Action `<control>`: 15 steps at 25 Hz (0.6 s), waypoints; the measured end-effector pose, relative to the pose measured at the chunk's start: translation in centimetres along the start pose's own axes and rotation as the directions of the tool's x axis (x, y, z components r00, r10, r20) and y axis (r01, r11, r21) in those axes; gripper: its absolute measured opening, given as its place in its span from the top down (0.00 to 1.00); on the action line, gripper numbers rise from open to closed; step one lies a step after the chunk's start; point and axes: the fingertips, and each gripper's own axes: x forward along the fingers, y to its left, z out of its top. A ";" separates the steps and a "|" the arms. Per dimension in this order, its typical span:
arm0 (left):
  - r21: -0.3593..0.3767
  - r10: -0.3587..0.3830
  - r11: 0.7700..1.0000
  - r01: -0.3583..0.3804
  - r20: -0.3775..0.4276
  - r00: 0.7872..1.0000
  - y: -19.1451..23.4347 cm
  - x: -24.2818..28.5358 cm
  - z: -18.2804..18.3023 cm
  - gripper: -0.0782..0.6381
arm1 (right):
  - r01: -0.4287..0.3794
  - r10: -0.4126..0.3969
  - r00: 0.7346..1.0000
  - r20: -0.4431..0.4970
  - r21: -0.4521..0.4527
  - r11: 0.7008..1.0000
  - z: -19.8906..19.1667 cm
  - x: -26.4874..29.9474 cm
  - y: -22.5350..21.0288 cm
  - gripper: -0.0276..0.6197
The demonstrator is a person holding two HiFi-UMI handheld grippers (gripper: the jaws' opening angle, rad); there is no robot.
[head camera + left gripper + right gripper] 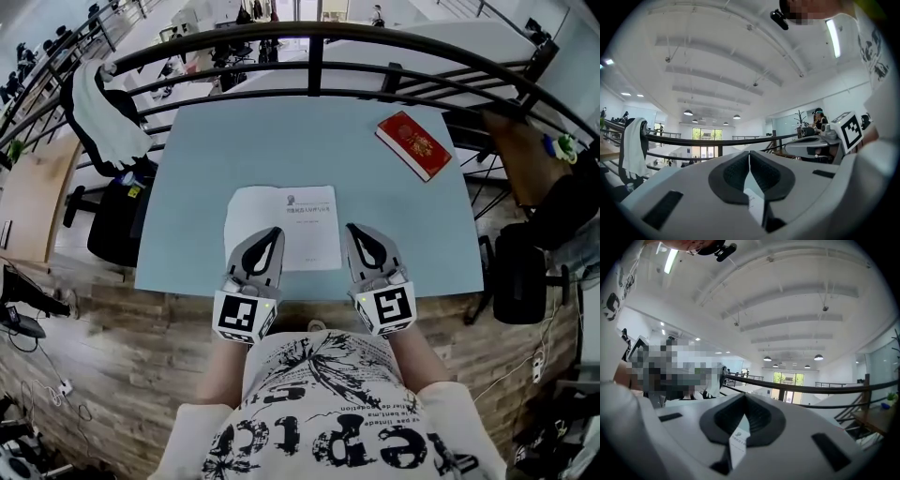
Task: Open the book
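A white book (284,228) lies on the pale blue table (234,141) near its front edge, with white paper facing up and a little print on its right half. My left gripper (274,236) hovers over the book's left part, and its jaws meet at the tips with nothing between them. My right gripper (354,231) is just off the book's right edge, its jaws likewise together and empty. In the left gripper view the gripper (749,153) points level, and a strip of the book (754,202) shows below the jaws. The right gripper view shows that gripper (744,395) the same way above the book (737,442).
A red book (413,144) lies at the table's far right corner. A dark railing (314,37) runs behind the table with a white cloth (103,112) draped over it at the left. Black chairs stand at the left (112,225) and at the right (520,272).
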 end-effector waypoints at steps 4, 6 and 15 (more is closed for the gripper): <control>0.008 0.029 1.000 -0.029 0.010 1.000 0.5 -0.4 0.3 0.86 | -0.003 0.003 1.000 0.005 -0.012 1.000 0.1 0.1 -0.1 0.94; 0.011 0.041 0.999 -0.041 0.014 0.999 0.8 -0.6 0.6 0.86 | -0.012 0.012 1.000 0.009 -0.022 1.000 0.3 0.2 -0.1 0.94; 0.028 0.064 0.998 -0.065 0.016 0.998 0.7 -0.4 0.8 0.86 | -0.013 0.013 1.000 -0.001 -0.012 1.000 -0.3 0.2 -0.4 0.94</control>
